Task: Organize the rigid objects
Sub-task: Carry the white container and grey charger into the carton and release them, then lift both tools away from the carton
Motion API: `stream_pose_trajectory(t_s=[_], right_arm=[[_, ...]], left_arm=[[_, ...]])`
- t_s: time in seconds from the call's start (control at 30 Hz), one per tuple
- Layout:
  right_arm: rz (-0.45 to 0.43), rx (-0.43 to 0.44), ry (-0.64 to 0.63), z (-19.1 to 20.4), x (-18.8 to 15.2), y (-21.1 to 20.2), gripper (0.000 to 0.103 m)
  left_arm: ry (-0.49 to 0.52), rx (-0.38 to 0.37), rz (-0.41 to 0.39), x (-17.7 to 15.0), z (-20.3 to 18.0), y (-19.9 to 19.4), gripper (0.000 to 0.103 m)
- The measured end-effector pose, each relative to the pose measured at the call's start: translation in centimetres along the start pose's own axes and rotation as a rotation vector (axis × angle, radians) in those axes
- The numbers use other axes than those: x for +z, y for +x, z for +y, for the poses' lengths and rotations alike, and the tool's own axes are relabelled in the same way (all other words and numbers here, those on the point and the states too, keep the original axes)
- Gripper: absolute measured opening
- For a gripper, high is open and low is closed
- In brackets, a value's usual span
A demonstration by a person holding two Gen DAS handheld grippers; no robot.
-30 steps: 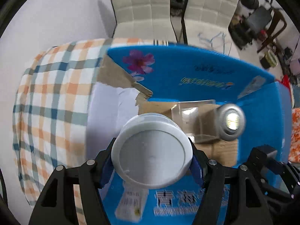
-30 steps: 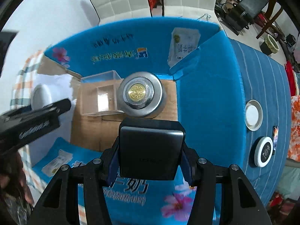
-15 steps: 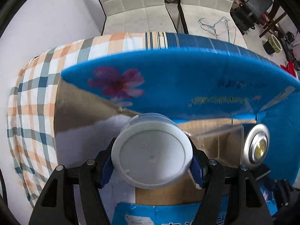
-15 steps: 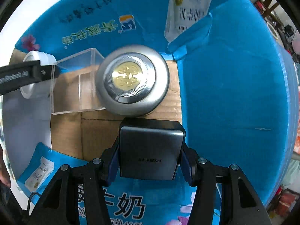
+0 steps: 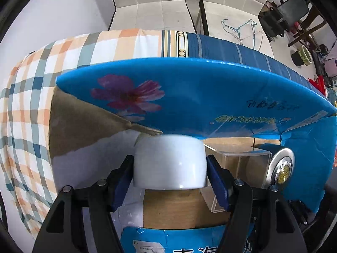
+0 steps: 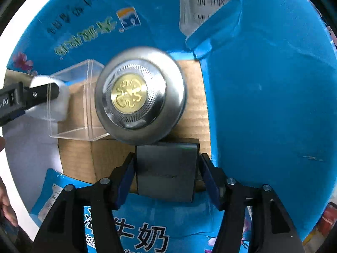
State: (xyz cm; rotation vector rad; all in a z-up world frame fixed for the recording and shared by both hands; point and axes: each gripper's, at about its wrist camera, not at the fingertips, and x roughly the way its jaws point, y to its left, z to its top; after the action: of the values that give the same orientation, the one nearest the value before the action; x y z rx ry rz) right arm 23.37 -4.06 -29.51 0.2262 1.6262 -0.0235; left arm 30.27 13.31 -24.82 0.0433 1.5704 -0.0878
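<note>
My left gripper is shut on a white round jar, held low inside the blue cardboard box, at its left end beside a clear plastic box. My right gripper is shut on a dark grey flat box, low over the box floor just in front of a round silver tin with a gold emblem. The tin also shows in the left wrist view. The white jar and the left gripper's fingers show at the left of the right wrist view, behind the clear box.
The box has raised blue flaps on all sides and a brown cardboard floor. It sits on a checked and blue-striped cloth. Two white padded chairs stand beyond the table. A person's fingers show at the lower left.
Both grippers have moved lower into the box. The white jar has tipped from showing its lid to showing its side. The grey box has come down close to the floor by the tin.
</note>
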Motion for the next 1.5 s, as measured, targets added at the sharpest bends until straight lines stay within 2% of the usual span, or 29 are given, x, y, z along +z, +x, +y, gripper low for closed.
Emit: stream_pose_trajectory(t_s=[0.1,0.17,0.23,0.33,0.47,0.67,0.9,1.2,1.33,1.5], right_arm=[[-0.011,0.006,-0.014,0.2,-0.2,-0.8,0.085],[-0.032,-0.011,-0.026,0.7,-0.5,-1.3,0.092],[-0.046,-0.028,-0.037,1.1,-1.2,-1.8,0.100],[-0.067,-0.055,-0.052,1.3,-2.1,-2.4,0.103],[-0.088,-0.086,-0.073,2.5,-5.0,-2.9,0.103],[-0.148,-0.091,-0.111,2.5,-8.1,-5.8,0.103],[-0.232,-0.047,-0.109,1.1,-10.7,-11.2,0.103],[-0.367,-0.036,-0.147,1.2,-14.5,-18.9,0.103],[-0.397,-0.024,-0.157,0.6,-15.8,-21.4,0.103],[-0.431,0.015,-0.167,-0.4,-17.8,-24.3,0.103]], left_arm=[[-0.002,0.007,-0.017,-0.6,0.1,-0.9,0.072],[-0.005,0.022,-0.034,-0.7,0.1,-1.5,0.086],[-0.008,0.029,-0.055,-1.0,0.3,-2.3,0.094],[-0.006,0.046,-0.065,-1.8,0.4,-3.0,0.102],[-0.009,0.061,-0.093,-3.6,0.8,-4.0,0.102],[-0.007,0.084,-0.157,-7.6,0.5,-6.0,0.102],[-0.014,0.055,-0.219,-11.8,-0.1,-9.6,0.102],[0.003,0.064,-0.337,-16.3,-1.0,-16.4,0.102],[0.011,0.075,-0.378,-18.3,-1.4,-19.0,0.102],[-0.006,0.038,-0.399,-20.9,-1.7,-21.4,0.102]])
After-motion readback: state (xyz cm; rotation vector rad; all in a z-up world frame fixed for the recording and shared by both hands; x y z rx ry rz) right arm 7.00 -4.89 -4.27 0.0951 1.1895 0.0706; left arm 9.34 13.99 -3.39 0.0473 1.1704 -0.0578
